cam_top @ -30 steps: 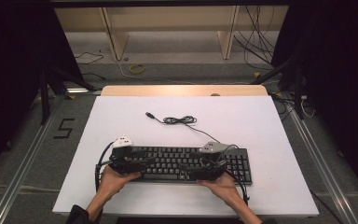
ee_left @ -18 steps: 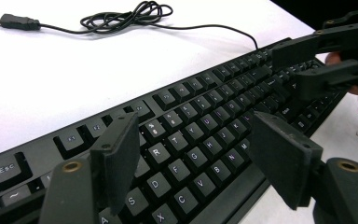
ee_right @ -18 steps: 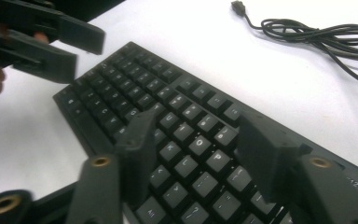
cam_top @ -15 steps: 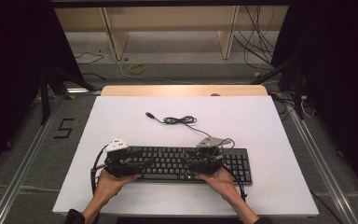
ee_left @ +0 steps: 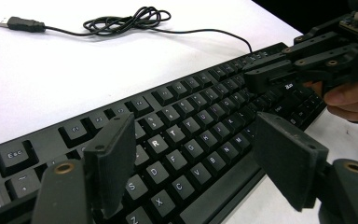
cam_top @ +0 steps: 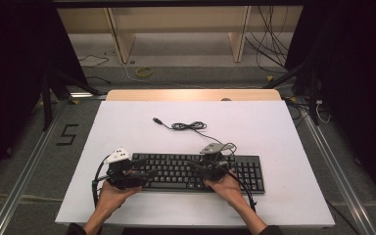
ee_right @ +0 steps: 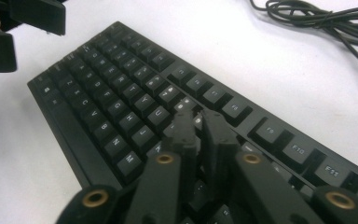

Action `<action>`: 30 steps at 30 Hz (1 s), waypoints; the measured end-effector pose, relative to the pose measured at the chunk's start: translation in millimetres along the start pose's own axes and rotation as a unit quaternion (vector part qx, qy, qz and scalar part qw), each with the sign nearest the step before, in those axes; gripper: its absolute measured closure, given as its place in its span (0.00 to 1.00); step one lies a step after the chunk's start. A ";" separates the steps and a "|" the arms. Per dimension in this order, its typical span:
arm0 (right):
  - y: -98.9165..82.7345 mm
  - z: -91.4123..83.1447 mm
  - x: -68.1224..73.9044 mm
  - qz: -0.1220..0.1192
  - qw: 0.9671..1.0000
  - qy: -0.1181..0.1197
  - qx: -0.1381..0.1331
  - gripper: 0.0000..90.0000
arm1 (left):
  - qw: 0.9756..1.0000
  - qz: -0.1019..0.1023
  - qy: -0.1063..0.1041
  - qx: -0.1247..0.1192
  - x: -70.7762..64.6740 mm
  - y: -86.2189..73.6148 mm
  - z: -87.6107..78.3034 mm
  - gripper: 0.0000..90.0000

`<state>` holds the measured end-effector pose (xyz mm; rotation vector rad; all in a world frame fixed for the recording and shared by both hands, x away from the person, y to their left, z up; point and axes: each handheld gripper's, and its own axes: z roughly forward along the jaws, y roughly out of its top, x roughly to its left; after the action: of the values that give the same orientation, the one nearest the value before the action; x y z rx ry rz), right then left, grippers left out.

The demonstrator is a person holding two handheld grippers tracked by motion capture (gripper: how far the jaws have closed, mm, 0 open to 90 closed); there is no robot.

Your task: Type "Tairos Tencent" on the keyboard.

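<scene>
My right gripper has just pressed its jaws together, empty, over the keyboard lying near the table's front edge. My left gripper has just spread wider above the left-hand keys. I judge the right tips are now set to poke a key.

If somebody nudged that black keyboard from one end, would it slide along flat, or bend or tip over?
The keyboard looks like a long, low, rigid slab lying flat on the white table, so it would probably slide or pivot rather than bend or tip. Its thin cable lies in loose coils, so it is likely floppy and would simply trail behind.
</scene>
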<state>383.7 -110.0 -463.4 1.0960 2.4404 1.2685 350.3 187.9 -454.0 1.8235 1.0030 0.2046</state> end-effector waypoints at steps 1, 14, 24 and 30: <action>0.2 1.6 0.4 0.000 1.000 0.001 0.002 0.97 | 1.000 0.001 0.001 0.000 0.1 -0.4 -0.6 0.33; 0.5 15.7 1.6 -0.001 1.000 -0.002 0.027 1.00 | 1.000 0.003 0.002 -0.007 -1.0 -5.3 -4.5 0.33; -0.9 19.5 0.8 0.000 0.999 -0.001 0.036 1.00 | 1.000 0.004 0.005 -0.008 -0.4 -6.5 -5.6 0.33; -1.8 20.6 1.4 -0.001 0.999 -0.001 0.040 1.00 | 1.000 0.001 0.006 -0.008 0.8 -7.1 -5.2 0.33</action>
<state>391.3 -96.7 -477.3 1.1144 2.5091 1.1784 344.1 193.2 -457.6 1.8105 1.0062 0.2248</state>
